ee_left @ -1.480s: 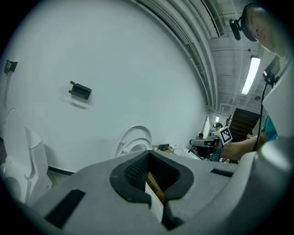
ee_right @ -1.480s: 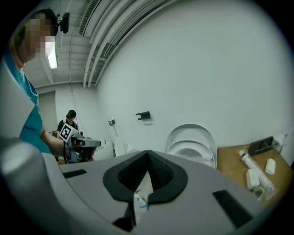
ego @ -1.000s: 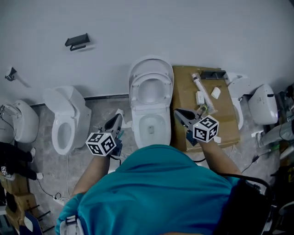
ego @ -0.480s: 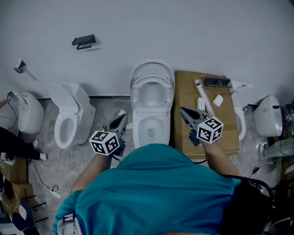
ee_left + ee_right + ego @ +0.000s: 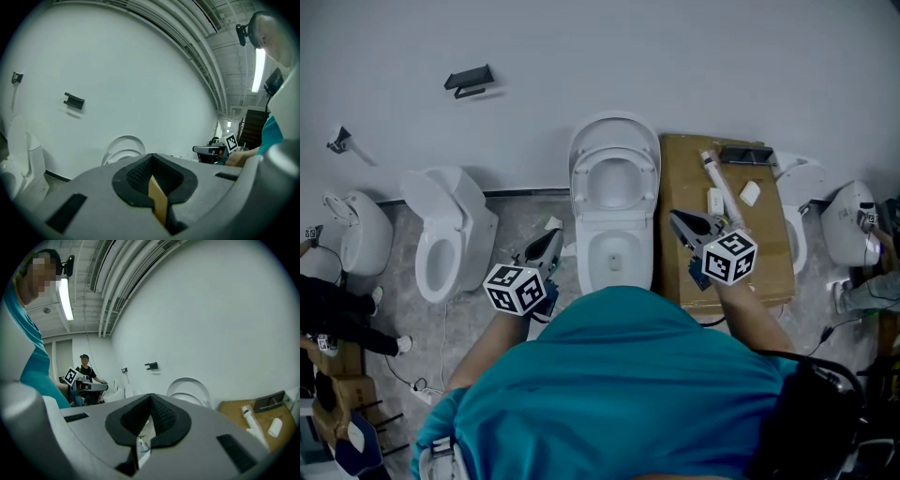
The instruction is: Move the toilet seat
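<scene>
Barely any change since a second ago: only a slight rightward slide of the whole scene in the head view, with left gripper [image 5: 546,242] and right gripper [image 5: 681,223] on the same sides of the bowl [image 5: 582,253] as before. Raised toilet seat [image 5: 579,187], leaning back with its lid [image 5: 615,127] against the white wall [image 5: 675,66], above the open bowl. Near end of that bowl covered in the head view by a teal-shirted torso [image 5: 619,394]. Left of the bowl, left gripper over the grey floor [image 5: 520,225]; right of it, right gripper over the near left part of a cardboard box [image 5: 769,244] standing just beside the bowl; both pointed toward the wall, tips short of the seat and apart from it. On the box, a white tube [image 5: 717,187], a dark flat device [image 5: 747,154] and small white blocks [image 5: 750,193]. Further out, another white toilet [image 5: 450,244] with lid up on the left, more white fixtures [image 5: 848,220] at both edges, a black bracket [image 5: 469,82] high on the wall. Left jaws closed together, gripping nothing nameable: just a tan sliver [image 5: 158,201] in the slit below the pads [image 5: 136,177], impossible to identify. Right jaws closed tight as well, empty, with a scrap of clutter [image 5: 143,444] glimpsed through the slit. Only in the gripper views: ceiling ducts [image 5: 112,277], a strip light [image 5: 65,298], and, in the right gripper view, a standing person in a cap [image 5: 85,369]. Only in the head view: the bowl's inside and the floor around it.
</scene>
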{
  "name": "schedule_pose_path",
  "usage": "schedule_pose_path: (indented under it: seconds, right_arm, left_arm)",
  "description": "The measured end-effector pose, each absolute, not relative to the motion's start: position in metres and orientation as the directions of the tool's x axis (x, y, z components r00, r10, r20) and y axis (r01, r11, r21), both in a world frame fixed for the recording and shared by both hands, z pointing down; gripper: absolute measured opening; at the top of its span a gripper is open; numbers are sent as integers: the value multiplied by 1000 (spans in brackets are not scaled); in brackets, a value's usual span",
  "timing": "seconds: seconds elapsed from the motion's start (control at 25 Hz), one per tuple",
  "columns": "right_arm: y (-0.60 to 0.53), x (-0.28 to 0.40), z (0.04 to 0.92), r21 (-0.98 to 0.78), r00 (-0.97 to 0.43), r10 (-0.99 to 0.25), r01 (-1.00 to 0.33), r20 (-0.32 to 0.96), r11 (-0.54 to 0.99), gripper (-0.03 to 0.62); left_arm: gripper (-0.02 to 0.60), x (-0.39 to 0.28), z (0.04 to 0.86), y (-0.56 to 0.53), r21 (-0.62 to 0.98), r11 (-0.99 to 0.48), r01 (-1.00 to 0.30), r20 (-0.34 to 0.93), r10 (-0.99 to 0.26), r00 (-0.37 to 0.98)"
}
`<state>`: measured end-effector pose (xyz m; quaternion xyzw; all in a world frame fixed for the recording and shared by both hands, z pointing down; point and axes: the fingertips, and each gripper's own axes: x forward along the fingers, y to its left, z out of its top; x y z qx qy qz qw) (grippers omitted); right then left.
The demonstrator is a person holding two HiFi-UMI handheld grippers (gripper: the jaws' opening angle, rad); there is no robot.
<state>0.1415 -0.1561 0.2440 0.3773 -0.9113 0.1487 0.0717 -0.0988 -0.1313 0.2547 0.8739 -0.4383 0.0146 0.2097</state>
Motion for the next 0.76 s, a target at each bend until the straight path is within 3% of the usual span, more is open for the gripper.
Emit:
schedule_pose_path:
  seconds: [0.76]
  right_arm:
    - [-154,144,246,-184,-693,-671,-719,263,670,-2]
  left_arm:
    - [1,-99,253,-133,364,-524,-770,187,-769,612]
